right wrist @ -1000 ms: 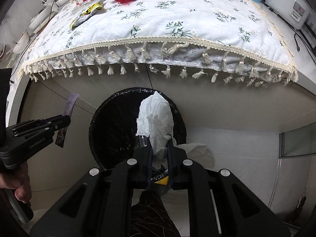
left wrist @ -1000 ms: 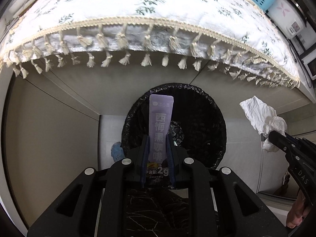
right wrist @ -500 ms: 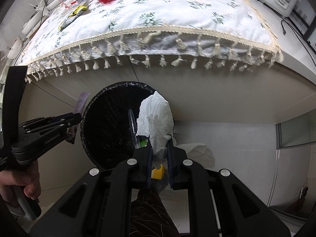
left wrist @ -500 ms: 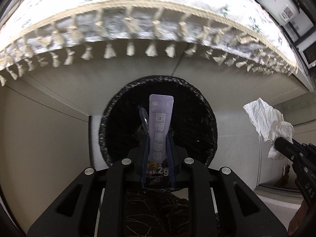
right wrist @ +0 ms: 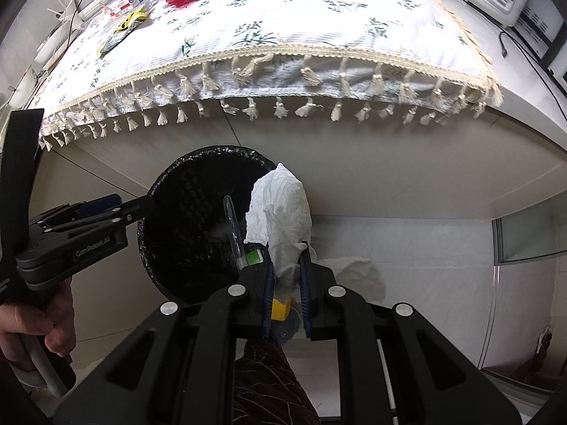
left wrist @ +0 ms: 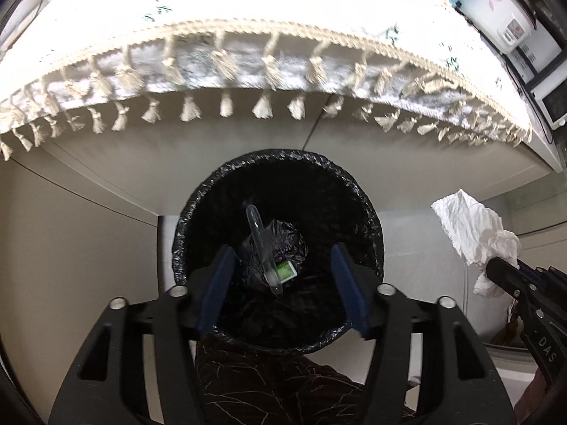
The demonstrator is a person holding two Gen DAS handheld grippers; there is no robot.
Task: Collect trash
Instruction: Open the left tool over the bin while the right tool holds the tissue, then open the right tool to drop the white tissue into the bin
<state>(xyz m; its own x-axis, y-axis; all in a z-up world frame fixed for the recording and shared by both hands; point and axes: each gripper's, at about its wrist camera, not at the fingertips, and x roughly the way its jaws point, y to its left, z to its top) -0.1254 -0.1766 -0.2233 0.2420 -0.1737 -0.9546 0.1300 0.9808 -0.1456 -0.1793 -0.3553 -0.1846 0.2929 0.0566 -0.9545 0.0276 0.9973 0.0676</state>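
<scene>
Two grippers hang over the bin [left wrist: 276,255]. Our left gripper [left wrist: 280,283] sits right above its mouth, jaws spread wide with nothing between them. Our right gripper [right wrist: 286,276] has its jaws clamped on the crumpled tissue [right wrist: 280,212], which stands up and forward from them, long axis roughly along the fingers. The tissue is just right of the bin rim, so we judge the coming move is a short shift left before letting go; the right gripper is the one that matters. The bin is round, lined with a crinkly black bag; inside lie a clear plastic tube [left wrist: 260,244] and a small green packet [left wrist: 285,271]. More wrappers [right wrist: 124,28] remain on the counter, on the tasselled floral cloth [right wrist: 283,35].
</scene>
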